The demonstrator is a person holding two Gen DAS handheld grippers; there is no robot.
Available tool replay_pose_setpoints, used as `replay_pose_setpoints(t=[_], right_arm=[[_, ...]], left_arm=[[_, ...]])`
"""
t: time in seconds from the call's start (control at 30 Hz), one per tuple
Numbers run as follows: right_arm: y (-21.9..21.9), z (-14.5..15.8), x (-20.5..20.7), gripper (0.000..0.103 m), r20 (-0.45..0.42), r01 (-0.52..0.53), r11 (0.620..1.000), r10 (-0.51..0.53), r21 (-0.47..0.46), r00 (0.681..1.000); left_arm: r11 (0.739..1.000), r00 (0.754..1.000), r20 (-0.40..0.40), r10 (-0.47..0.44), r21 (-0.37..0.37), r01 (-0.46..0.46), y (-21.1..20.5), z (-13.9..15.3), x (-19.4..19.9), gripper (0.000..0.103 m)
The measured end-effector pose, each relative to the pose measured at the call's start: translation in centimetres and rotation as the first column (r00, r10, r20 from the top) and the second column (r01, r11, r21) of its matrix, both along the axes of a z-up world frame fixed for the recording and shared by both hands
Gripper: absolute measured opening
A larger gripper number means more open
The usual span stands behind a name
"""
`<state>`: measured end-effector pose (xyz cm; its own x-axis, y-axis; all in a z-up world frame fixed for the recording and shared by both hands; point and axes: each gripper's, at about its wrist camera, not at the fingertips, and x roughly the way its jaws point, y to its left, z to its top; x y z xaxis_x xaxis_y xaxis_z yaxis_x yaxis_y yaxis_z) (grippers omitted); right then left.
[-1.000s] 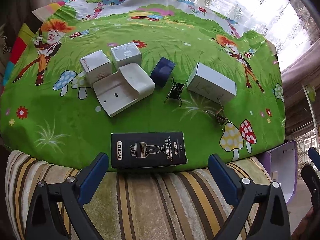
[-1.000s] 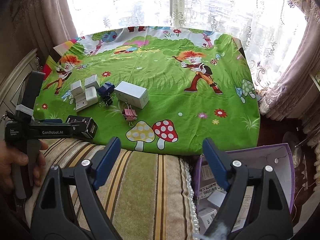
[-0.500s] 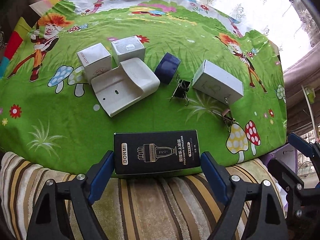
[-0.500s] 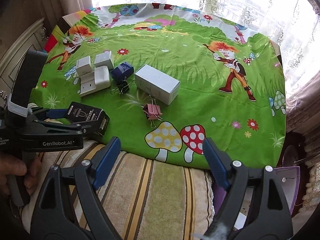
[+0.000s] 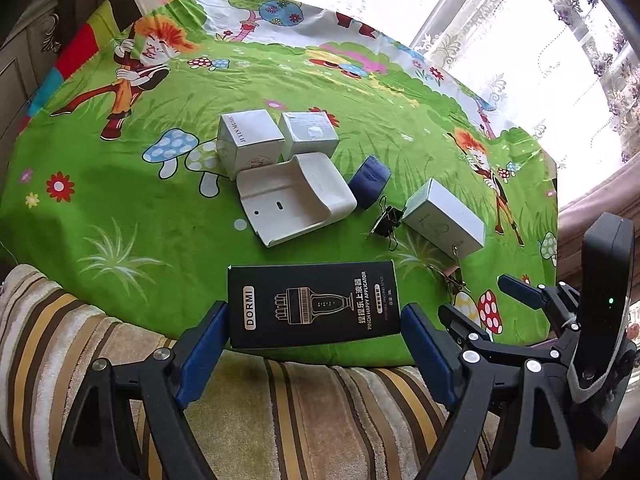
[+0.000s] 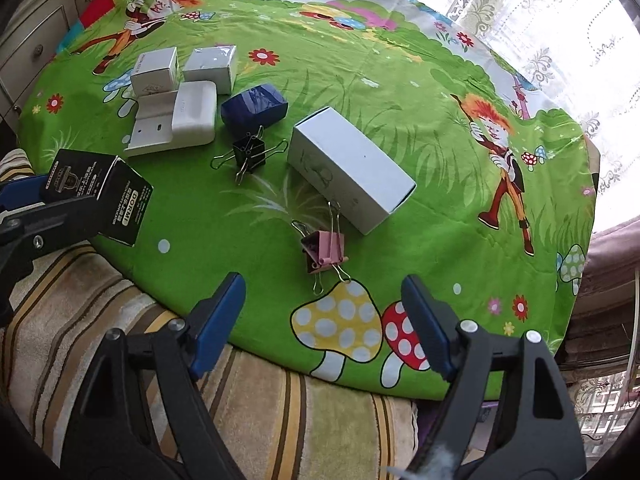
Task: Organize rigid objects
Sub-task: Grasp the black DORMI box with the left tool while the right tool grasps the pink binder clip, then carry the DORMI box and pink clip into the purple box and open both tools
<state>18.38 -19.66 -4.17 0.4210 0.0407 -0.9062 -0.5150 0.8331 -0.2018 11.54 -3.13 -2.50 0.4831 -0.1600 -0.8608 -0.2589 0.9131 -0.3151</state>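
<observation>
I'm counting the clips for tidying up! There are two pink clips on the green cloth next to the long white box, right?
Not quite. Only one clip is pink; the other is a black clip. The right wrist view shows both on the green cloth next to the long white box, the black one by its far end, the pink one by its near side.

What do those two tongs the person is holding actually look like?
Both are alike. The left tongs and right tongs each have two black plastic arms, shaped like a big spring clamp, with round silver rivets. Each tip carries a flat blue pad. Seen from the left camera, the right one has a black upright body with a small green light. No cables or sleeves show.
</observation>
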Motion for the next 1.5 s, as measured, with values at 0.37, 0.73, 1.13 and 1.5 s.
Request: replay_pose_setpoints(t=[0.37, 0.73, 1.13, 1.5], right_arm=[[0.3, -2.0, 1.8, 0.033, -0.057, 0.029, 1.0, -0.03, -0.009, 0.998], [-1.7, -0.1, 0.6, 0.022, -0.072, 0.097, 0.983, -0.087, 0.156, 0.994], [-3.6, 2.8, -3.3, 0.022, -0.039, 0.129, 0.946, -0.123, 0.298, 0.992], [-5.3, 5.0, -7.3, 0.022, 0.005, 0.123, 0.913, -0.135, 0.388, 0.991]], left_arm=[[1.0, 1.0, -0.003, -0.006, 0.003, 0.006, -0.3, -0.2, 0.2, 0.086], [1.0, 1.0, -0.001, -0.014, -0.012, 0.014, -0.2, -0.3, 0.2, 0.086], [0.999, 0.999, 0.039, -0.021, -0.025, 0.022, -0.4, 0.3, -0.2, 0.086], [0.995, 0.99, 0.132, -0.046, -0.084, 0.058, -1.3, 2.3, -2.2, 0.086]])
